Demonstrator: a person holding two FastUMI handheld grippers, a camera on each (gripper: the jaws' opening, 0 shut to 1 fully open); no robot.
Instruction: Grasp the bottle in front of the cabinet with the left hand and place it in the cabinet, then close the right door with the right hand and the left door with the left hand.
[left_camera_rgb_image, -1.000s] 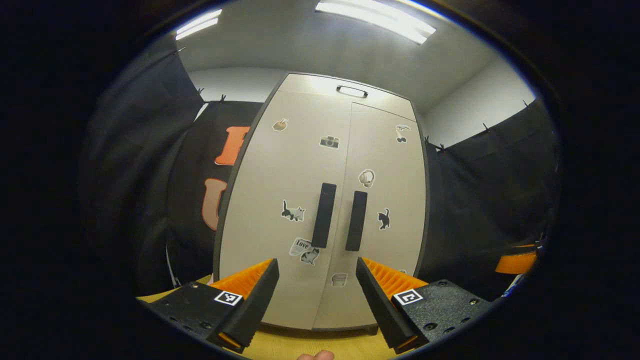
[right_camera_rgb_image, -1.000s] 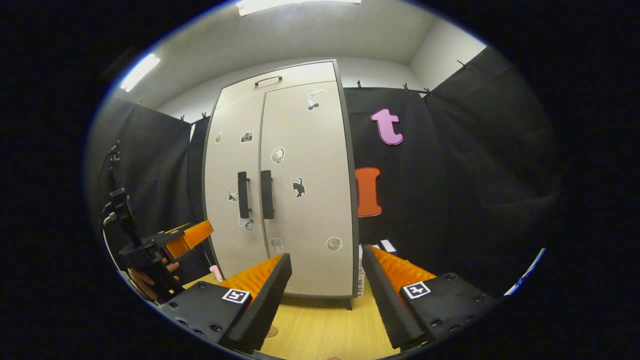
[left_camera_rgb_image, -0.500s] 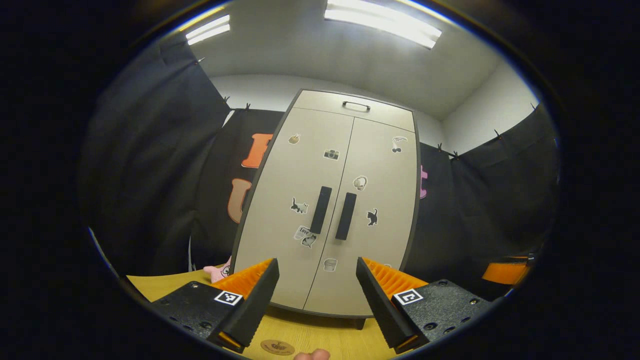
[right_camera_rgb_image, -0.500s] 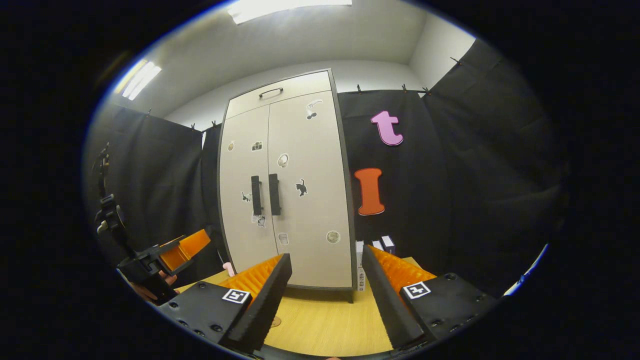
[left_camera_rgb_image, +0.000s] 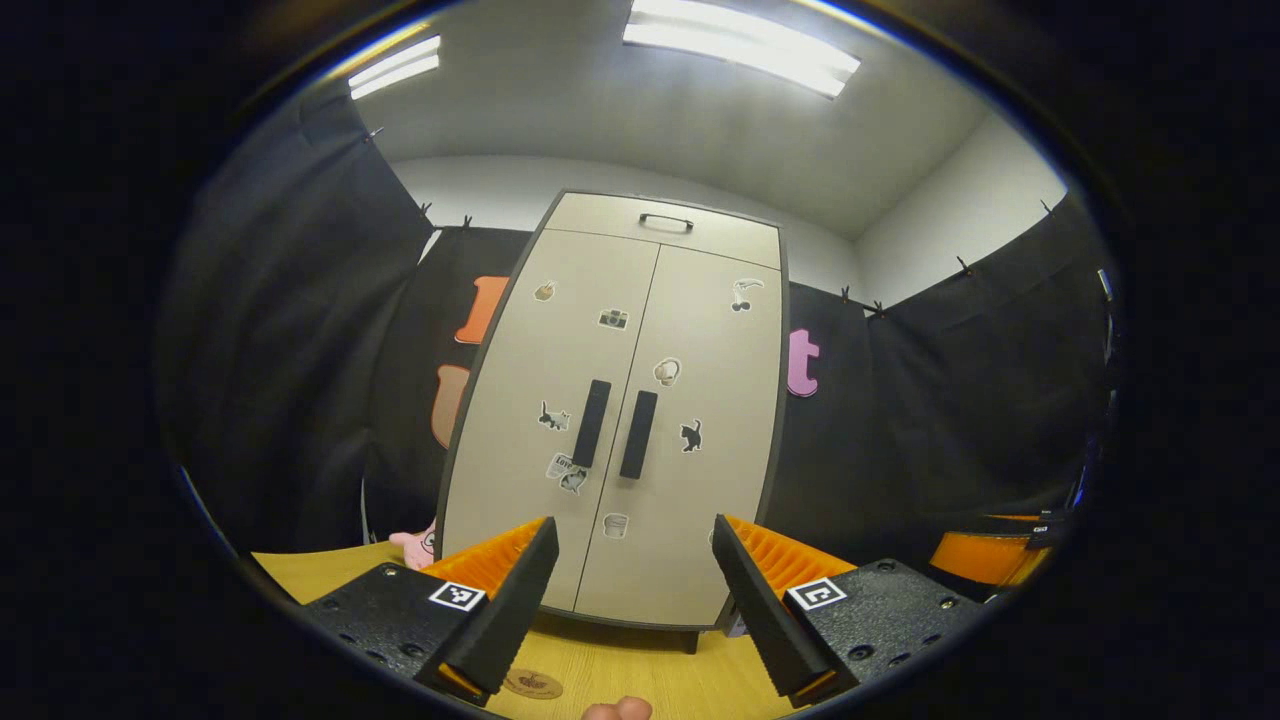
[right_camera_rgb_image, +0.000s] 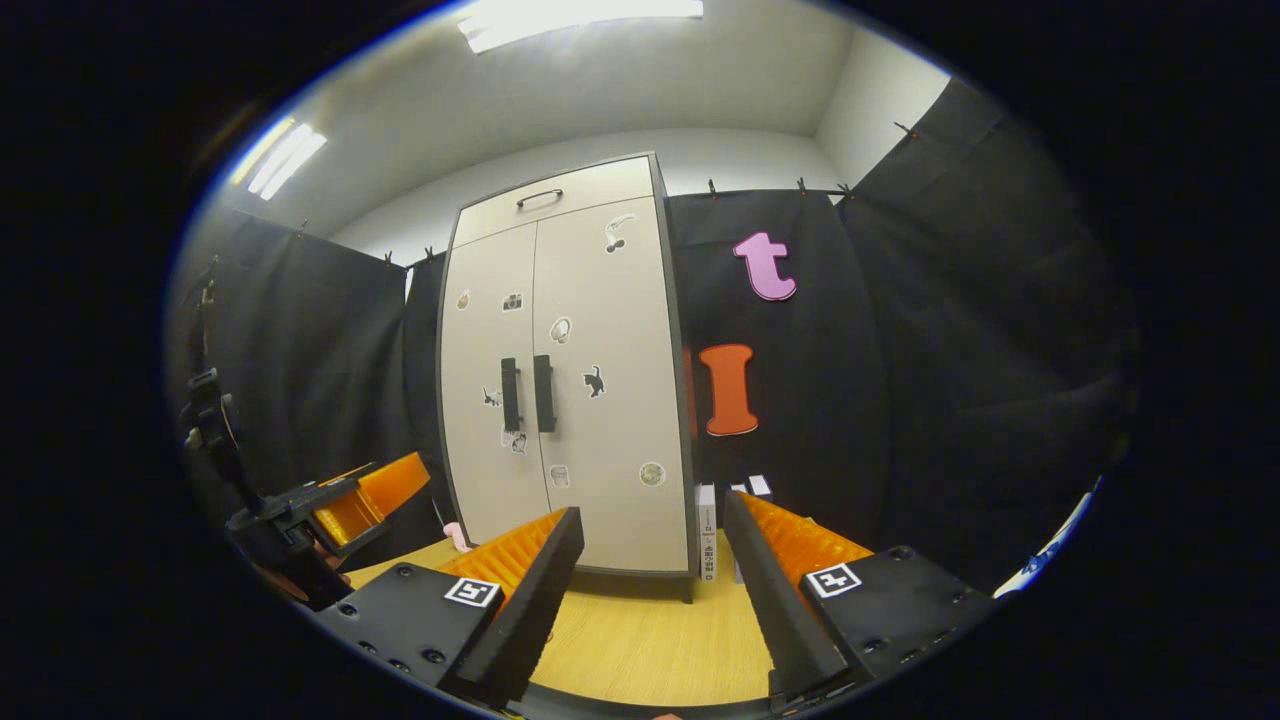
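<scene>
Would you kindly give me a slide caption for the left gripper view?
Open left gripper faces the cabinet, both doors shut.

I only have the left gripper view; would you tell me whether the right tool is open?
Observer: Yes. The right tool is open, its fingers wide apart with nothing between them.
Operator: Thank you. What stands by the cabinet's right side?
Observer: A white box stands upright on the table, close against the right side of the cabinet. Smaller boxes stand behind it.
Operator: And where does my left tool sit from there?
Observer: The left tool sits low, off to the left of the cabinet and apart from it, pointing towards it.
</scene>
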